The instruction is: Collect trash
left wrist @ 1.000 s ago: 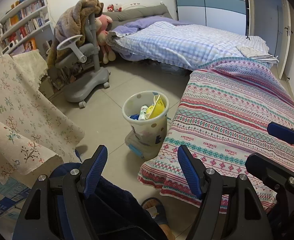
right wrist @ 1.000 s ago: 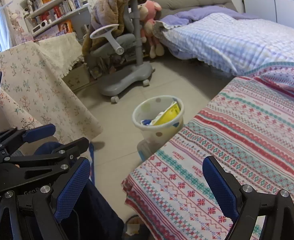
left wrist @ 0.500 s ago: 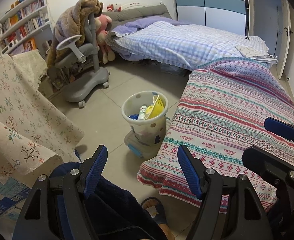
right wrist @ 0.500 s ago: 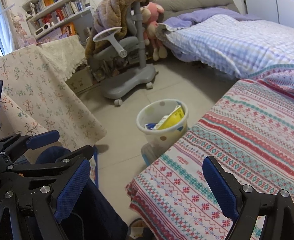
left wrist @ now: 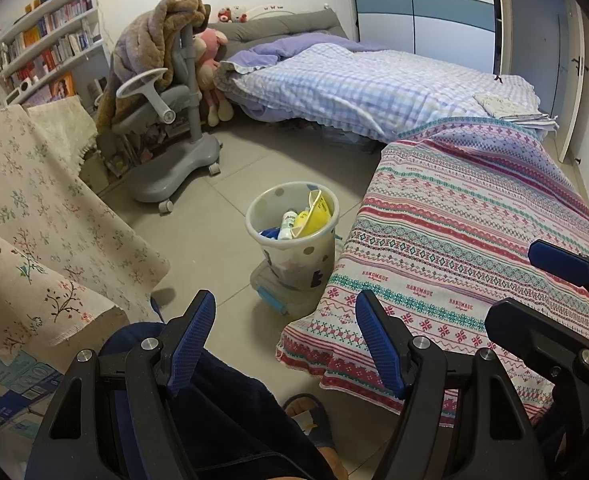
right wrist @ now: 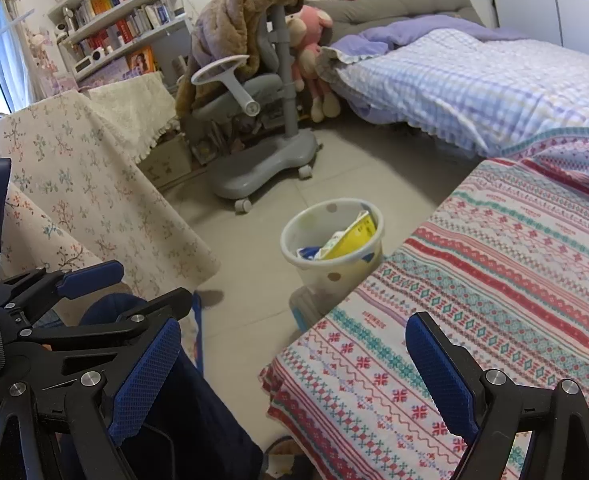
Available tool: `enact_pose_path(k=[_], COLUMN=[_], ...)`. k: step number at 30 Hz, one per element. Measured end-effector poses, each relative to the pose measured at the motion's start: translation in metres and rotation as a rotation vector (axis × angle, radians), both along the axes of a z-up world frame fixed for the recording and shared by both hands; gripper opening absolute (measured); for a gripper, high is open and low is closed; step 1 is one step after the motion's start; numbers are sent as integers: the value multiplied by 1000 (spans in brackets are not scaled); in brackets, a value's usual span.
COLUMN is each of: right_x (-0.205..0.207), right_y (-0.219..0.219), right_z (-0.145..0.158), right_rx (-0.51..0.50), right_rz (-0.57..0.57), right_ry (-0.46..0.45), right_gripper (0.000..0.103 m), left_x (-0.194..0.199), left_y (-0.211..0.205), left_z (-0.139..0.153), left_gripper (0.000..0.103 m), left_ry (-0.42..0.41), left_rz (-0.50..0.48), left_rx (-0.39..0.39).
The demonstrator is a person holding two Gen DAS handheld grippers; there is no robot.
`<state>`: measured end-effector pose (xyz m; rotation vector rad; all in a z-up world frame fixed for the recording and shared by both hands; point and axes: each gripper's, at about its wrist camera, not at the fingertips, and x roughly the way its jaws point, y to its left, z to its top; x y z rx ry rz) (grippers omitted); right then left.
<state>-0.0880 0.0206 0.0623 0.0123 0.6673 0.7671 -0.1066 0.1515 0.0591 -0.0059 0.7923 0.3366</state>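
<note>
A white polka-dot bin (left wrist: pixel 294 258) (right wrist: pixel 328 280) stands on the floor beside the bed corner. In it lie a yellow wrapper (left wrist: pixel 314 220) (right wrist: pixel 352 240), a white bottle (left wrist: pixel 287 227) and some blue scraps. My left gripper (left wrist: pixel 285 308) hovers open and empty, short of the bin and above the floor. My right gripper (right wrist: pixel 294 324) is also open and empty, held over the edge of the bed cover. Each gripper shows at the side of the other's view: the right gripper (left wrist: pixel 550 280), the left gripper (right wrist: pixel 106 288).
The bin rests on a clear box with a blue latch (left wrist: pixel 274 296). A striped bed cover (left wrist: pixel 474 220) fills the right. A floral cloth (left wrist: pixel 34 200) hangs on the left. A grey chair (left wrist: pixel 174 160) draped with a brown blanket stands behind. A person's dark trouser leg and slipper (left wrist: pixel 310 412) are below.
The right wrist view has drifted slightly, so the bin sits a little further right in it. The left gripper has barely moved. Both grippers stay open and empty.
</note>
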Motion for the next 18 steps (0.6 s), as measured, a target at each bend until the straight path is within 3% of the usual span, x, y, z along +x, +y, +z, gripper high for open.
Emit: enact_pose_path(k=[18], right_x=[-3], right_y=[4], right_z=[1], right_rx=[3], right_rz=[5], right_ry=[-1], right_gripper=[95], left_x=[1], left_y=[3], left_z=[-2], left_gripper=[75], left_ry=[-3], left_rz=[13], left_rx=[-18])
